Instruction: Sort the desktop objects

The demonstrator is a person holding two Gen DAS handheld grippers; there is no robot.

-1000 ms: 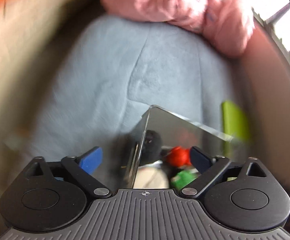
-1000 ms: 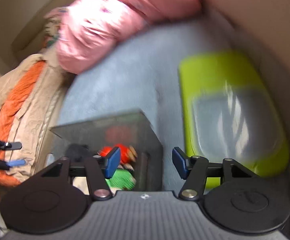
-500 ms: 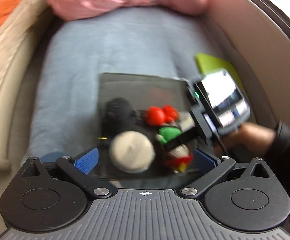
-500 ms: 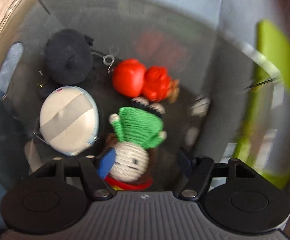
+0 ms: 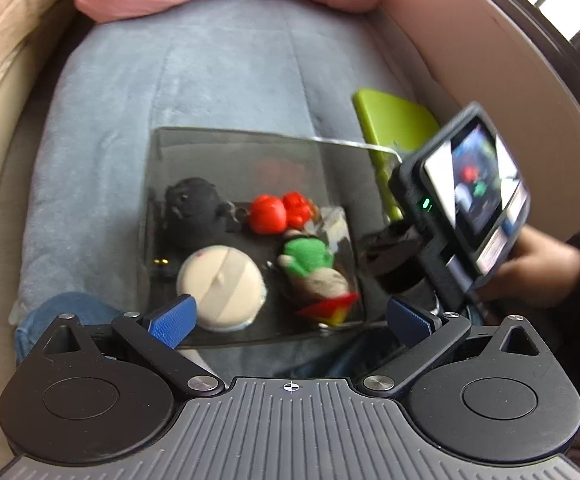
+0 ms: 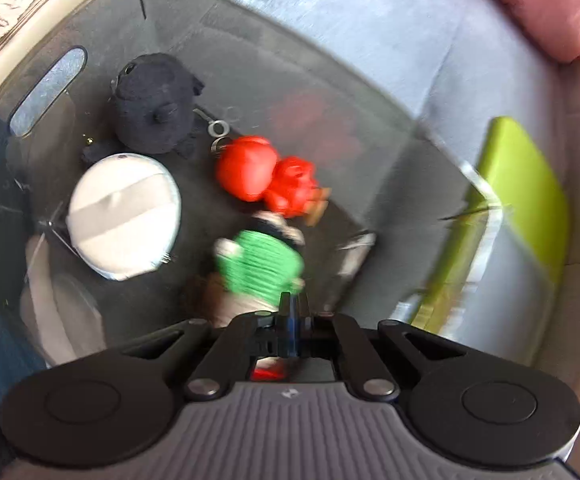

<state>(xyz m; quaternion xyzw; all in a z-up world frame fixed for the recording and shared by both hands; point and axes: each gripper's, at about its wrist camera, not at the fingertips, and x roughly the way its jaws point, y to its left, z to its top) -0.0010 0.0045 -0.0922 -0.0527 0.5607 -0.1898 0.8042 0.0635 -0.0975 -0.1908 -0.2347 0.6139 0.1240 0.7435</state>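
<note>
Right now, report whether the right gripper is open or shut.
Shut: the right gripper has its blue fingertips pressed together above the green knitted toy. Whether it pinches any yarn, cannot tell.

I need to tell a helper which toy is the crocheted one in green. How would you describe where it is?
Find the clear smoky box on the blue-grey cushion. Inside it, the crocheted doll lies on the side nearest the lime-green case, just below the red toy. It alone wears a green knitted top, unlike the black plush and the white round pouch.

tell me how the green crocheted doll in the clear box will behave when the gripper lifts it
The green crocheted doll looks like soft yarn, so it will probably squash between the pads and droop rather than stay stiff. It seems small and stuffed, so likely light. The knit surface should grip well, not slip. It lies beside the red toy, which might get nudged.
</note>
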